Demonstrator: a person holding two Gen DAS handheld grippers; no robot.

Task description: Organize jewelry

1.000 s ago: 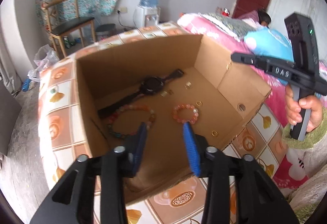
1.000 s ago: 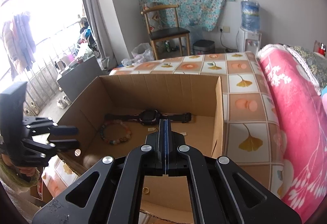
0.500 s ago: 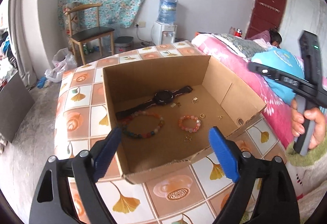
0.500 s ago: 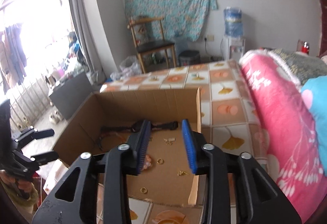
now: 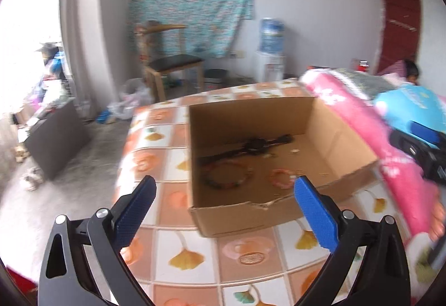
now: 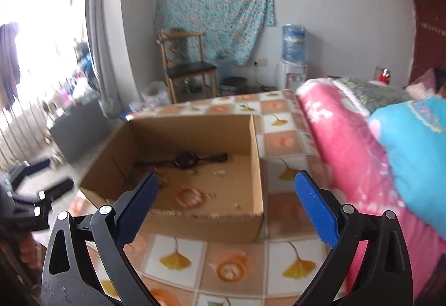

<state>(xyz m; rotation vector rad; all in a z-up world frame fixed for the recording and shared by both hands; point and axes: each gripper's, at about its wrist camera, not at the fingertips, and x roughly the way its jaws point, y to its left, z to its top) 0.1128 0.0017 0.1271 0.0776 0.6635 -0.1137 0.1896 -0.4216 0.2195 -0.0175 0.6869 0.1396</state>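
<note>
Both of my tongs have backed away from the cardboard box (image 5: 251, 211) since a second ago, when the left pair hung just over its floor and the right pair was pressed together. Now the left tongs (image 5: 223, 190) are tilted downward with the box rim at about 12 o'clock between the blue pads (image 5: 315, 215); their jaws are opening, spread wide, nothing between them. From the right wrist view, my right tongs (image 6: 225, 186) point down at the same slant, jaws opening too, wide apart and pinching nothing.

On the box floor lies the jewelry: a black watch (image 5: 255, 144) stretched along the far wall, a dark multicoloured bead bracelet (image 5: 227, 176) at the watch's 7 o'clock, and a small pink bead bracelet (image 5: 280, 177) to the right of it. Some tiny gold pieces (image 6: 218, 173) are scattered nearby, too blurred to tell apart.

The box sits on a tabletop (image 6: 178, 253) covered in an orange and white ginkgo-leaf pattern. At 3 o'clock of the box is a pink quilt (image 6: 343, 138). In the right wrist view the other rig shows at 9 o'clock, blurred. The person's hand (image 5: 437, 219) shows at the left view's right edge.
</note>
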